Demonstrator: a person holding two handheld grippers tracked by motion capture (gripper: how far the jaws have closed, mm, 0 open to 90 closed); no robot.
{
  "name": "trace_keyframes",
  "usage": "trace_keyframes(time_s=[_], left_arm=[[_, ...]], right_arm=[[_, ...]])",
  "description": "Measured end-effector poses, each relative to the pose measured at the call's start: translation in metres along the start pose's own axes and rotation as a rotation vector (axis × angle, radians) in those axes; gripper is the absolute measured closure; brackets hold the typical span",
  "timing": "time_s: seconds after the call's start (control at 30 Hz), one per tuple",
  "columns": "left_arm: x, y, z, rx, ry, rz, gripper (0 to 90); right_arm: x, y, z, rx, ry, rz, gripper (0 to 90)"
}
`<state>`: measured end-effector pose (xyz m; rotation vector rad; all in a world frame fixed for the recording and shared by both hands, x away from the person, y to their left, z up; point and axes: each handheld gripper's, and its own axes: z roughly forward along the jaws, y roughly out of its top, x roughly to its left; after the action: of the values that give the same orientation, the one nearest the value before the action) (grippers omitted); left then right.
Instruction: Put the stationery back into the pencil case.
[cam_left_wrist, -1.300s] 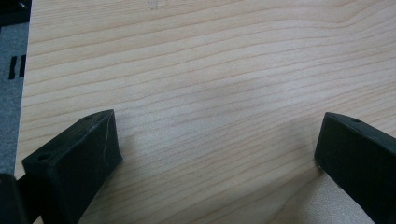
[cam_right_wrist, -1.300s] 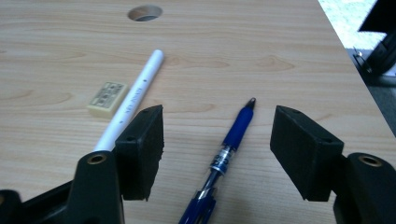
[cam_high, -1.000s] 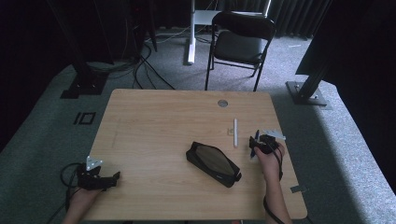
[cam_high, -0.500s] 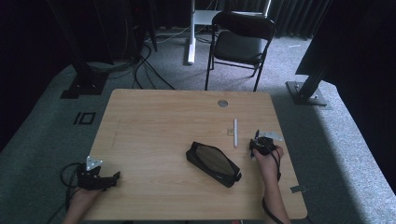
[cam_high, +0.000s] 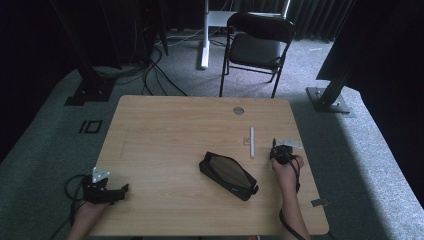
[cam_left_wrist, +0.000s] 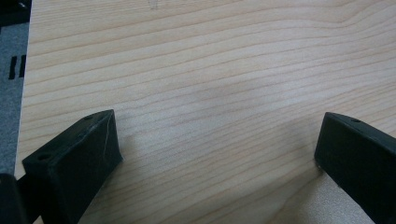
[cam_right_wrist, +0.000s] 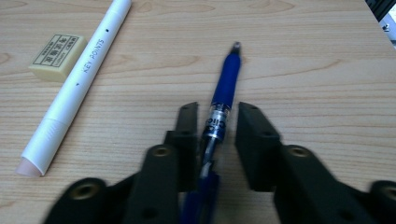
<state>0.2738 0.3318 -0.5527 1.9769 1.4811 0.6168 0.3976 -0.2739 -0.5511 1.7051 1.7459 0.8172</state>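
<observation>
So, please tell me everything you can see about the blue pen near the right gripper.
The blue pen lies between the jaws of the right gripper, its tip pointing away from the camera. It has a dark blue grip section, a clear barrel with a printed label, and a small metallic tip. The left jaw looks to touch it; a gap remains at the right one. It rests low over the wooden table, right of a white marker.

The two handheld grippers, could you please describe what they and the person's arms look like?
Both are black. The left gripper has two blocky, squared jaws, a grey three-cornered plate on top and a black cable looping off the table edge. The right gripper has linked arms with round screw holes. A dark cable trails along the right forearm; no sleeves show on either forearm.
</observation>
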Motion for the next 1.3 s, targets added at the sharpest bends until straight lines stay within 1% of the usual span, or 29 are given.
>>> trace_keyframes(time_s=[0.07, 0.17, 0.2, 0.23, 0.27, 0.33, 0.4, 0.47, 0.53, 0.67, 0.8, 0.97, 1.03, 1.17, 1.2, 1.3], left_arm=[[0.000, 0.000, 0.000, 0.000, 0.000, 0.000, 0.4], [0.000, 0.000, 0.000, 0.000, 0.000, 0.000, 0.4], [0.000, 0.000, 0.000, 0.000, 0.000, 0.000, 0.4], [0.000, 0.000, 0.000, 0.000, 0.000, 0.000, 0.4], [0.000, 0.000, 0.000, 0.000, 0.000, 0.000, 0.4], [0.000, 0.000, 0.000, 0.000, 0.000, 0.000, 0.4], [0.000, 0.000, 0.000, 0.000, 0.000, 0.000, 0.3], [0.000, 0.000, 0.000, 0.000, 0.000, 0.000, 0.4], [0.000, 0.000, 0.000, 0.000, 0.000, 0.000, 0.4], [0.000, 0.000, 0.000, 0.000, 0.000, 0.000, 0.3], [0.000, 0.000, 0.000, 0.000, 0.000, 0.000, 0.4], [0.000, 0.000, 0.000, 0.000, 0.000, 0.000, 0.4], [0.000, 0.000, 0.000, 0.000, 0.000, 0.000, 0.4], [0.000, 0.000, 0.000, 0.000, 0.000, 0.000, 0.3], [0.000, 0.000, 0.000, 0.000, 0.000, 0.000, 0.4], [0.000, 0.000, 0.000, 0.000, 0.000, 0.000, 0.4]], right_arm=[[-0.001, 0.000, 0.000, 0.001, 0.004, 0.001, 78.8], [-0.003, 0.001, 0.000, 0.003, 0.010, 0.016, 79.4], [-0.004, 0.002, 0.000, 0.008, 0.014, 0.026, 79.4], [-0.005, 0.002, 0.000, 0.016, 0.028, 0.045, 79.4], [-0.008, 0.003, -0.002, 0.026, 0.044, 0.078, 79.5], [-0.012, 0.004, -0.005, 0.009, 0.035, 0.085, 79.5], [-0.015, 0.005, -0.008, 0.002, 0.051, 0.101, 79.5], [-0.018, 0.006, -0.011, -0.001, 0.053, 0.092, 79.5], [-0.020, 0.007, -0.015, -0.003, 0.066, 0.093, 79.4], [-0.020, 0.010, -0.021, -0.012, 0.077, 0.077, 79.5], [-0.016, 0.016, -0.029, -0.022, 0.106, 0.054, 79.5], [-0.010, 0.024, -0.040, -0.050, 0.143, 0.044, 79.4], [-0.008, 0.027, -0.043, -0.058, 0.151, 0.040, 79.4], [-0.004, 0.031, -0.050, -0.071, 0.176, 0.018, 79.4], [-0.003, 0.031, -0.051, -0.080, 0.185, 0.021, 79.4], [0.000, 0.034, -0.056, -0.088, 0.212, 0.011, 79.5]])
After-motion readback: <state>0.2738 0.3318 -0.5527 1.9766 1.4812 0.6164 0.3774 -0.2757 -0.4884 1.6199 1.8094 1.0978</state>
